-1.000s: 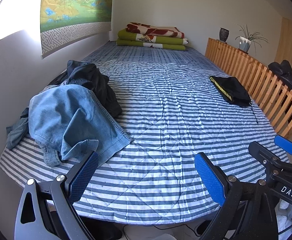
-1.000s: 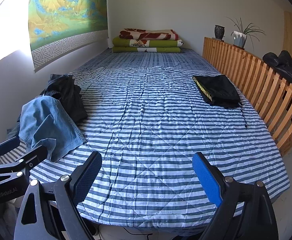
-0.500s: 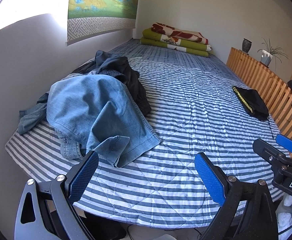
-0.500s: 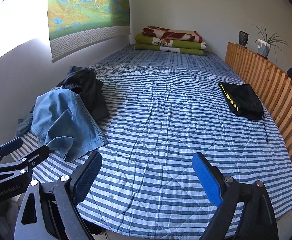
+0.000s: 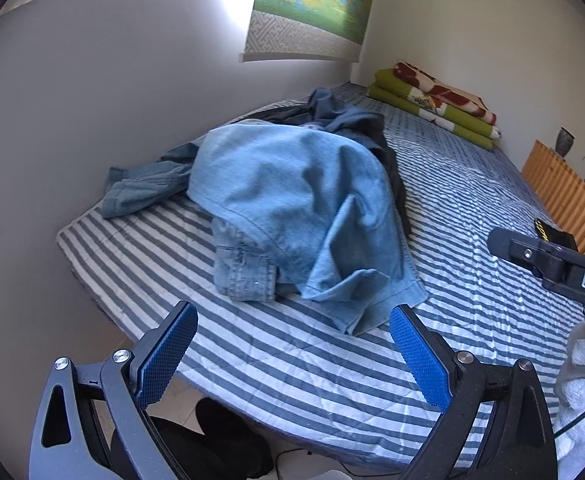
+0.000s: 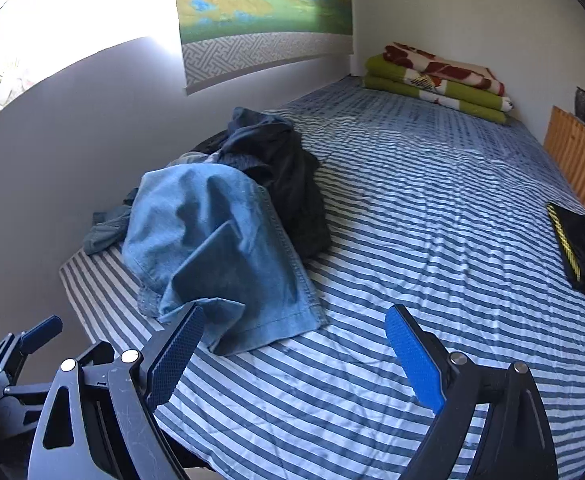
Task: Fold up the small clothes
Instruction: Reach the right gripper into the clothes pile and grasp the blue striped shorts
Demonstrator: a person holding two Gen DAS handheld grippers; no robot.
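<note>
A crumpled light-blue denim garment (image 5: 300, 208) (image 6: 220, 244) lies on top of a heap at the near left corner of the striped bed (image 5: 472, 216) (image 6: 432, 208). Darker clothes (image 5: 348, 120) (image 6: 284, 164) are piled behind it, and a folded black garment with a yellow stripe (image 6: 584, 248) (image 5: 554, 236) rests at the right. My left gripper (image 5: 292, 348) hovers open just short of the denim's hem, holding nothing. My right gripper (image 6: 296, 348) is open too, its left finger (image 6: 176, 352) beside the denim's near corner.
A grey wall (image 5: 92, 120) runs along the bed's left side, a wooden slatted rail (image 6: 584, 160) along the right. Folded green and red blankets (image 6: 440, 80) lie at the far end. A dark object (image 5: 212, 444) sits on the floor below the bed's edge.
Both grippers have swung left and moved closer to the clothes heap, so the denim now fills the middle of the left wrist view. Both stay open.
</note>
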